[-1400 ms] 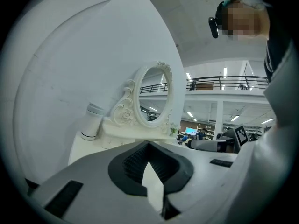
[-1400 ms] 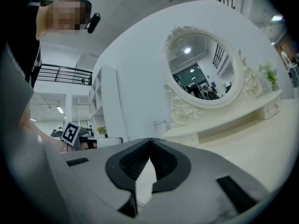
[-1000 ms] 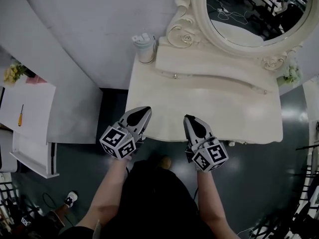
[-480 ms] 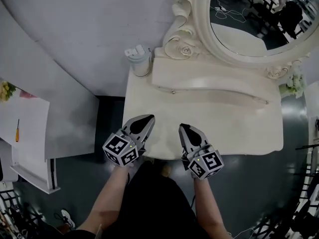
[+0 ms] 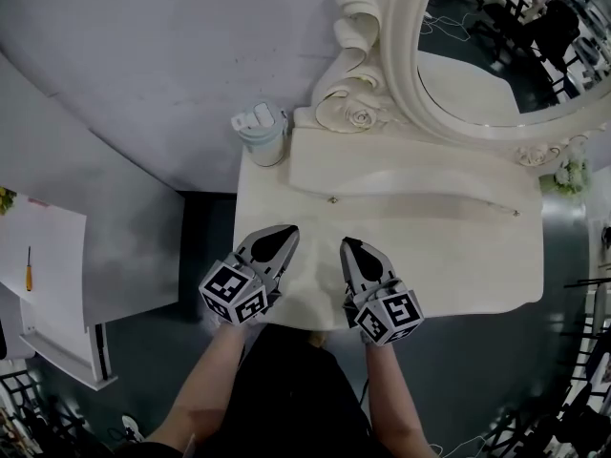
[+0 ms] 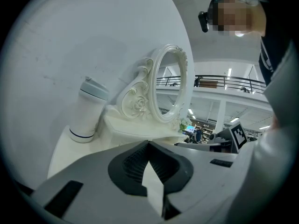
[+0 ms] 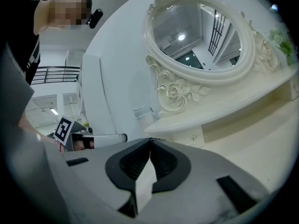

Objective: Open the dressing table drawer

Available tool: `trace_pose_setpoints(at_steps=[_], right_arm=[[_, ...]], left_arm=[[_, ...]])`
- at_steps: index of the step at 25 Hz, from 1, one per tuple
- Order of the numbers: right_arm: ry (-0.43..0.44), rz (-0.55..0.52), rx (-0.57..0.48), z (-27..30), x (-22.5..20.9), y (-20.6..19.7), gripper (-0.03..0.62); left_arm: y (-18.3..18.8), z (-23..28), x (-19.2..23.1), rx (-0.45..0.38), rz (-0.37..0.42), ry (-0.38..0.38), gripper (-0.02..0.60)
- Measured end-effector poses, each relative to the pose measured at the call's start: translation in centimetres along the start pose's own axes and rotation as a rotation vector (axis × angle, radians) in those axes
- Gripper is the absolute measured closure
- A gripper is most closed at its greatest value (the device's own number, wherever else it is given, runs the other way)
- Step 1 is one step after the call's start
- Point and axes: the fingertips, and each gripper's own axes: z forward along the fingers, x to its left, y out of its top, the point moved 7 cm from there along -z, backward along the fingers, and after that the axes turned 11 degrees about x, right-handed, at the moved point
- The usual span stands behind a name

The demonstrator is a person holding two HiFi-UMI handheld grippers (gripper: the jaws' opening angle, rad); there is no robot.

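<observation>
**1. Left gripper** (image 6: 148, 143). Jaws closed tip to tip, nothing between them. It points almost level, over the near left part of the table.

**2. Right gripper** (image 7: 150, 141). Jaws also closed and empty. It is set beside the left gripper, apart from it, over the near edge.

**3. Table top** (image 5: 449, 256). Cream, bare from the jaws back to the raised tier. Whether either gripper rests on it cannot be told.

**4. Drawer** (image 7: 205, 133). The task's thing, taken here to be the front face of the raised tier at the back of the top, below the mirror (image 5: 496, 46).
- Long axis: left to right, square across the line along which both grippers point.
- Position: straight ahead of the jaws and well apart from them.

**5. Knob** (image 7: 194, 137). Small, at the left end of that front.
- In the right gripper view it sits just above and to the right of the closed tips.
- In the head view it lies ahead of the gap between the two grippers, closer to the right gripper's line.
- Judgement: the right gripper is the nearer. Its jaws would have to part before taking the knob, and the pull would run back toward the person.

**6. Second knob** (image 5: 516, 212). At the far right end of the tier, well apart from both grippers.

**7. Under-edge front.** Hidden from every view, so whether another drawer sits there cannot be told.

**8. Tumbler** (image 5: 260, 134). Upright at the back left corner, clear of the reach to the knob.
</observation>
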Motion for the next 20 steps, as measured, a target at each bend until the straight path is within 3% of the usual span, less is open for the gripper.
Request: trace_pose_setpoints(at_steps=[13, 15, 20], right_arm=[[-0.105, 0.069, 0.015, 4.7, -2.8, 0.6, 0.586], [-0.121, 0.083, 0.019, 5.4, -3.3, 0.5, 0.534], [-0.146, 0.091, 0.053, 7.2, -3.9, 0.1, 0.507]], left_arm=[[0.9, 3.1, 2.5, 0.007, 0.010, -0.007, 0.575], [0.9, 3.5, 2.8, 0.012, 0.016, -0.008, 0.575], [1.1, 4.1, 3.7, 0.019, 0.023, -0.007, 0.575]])
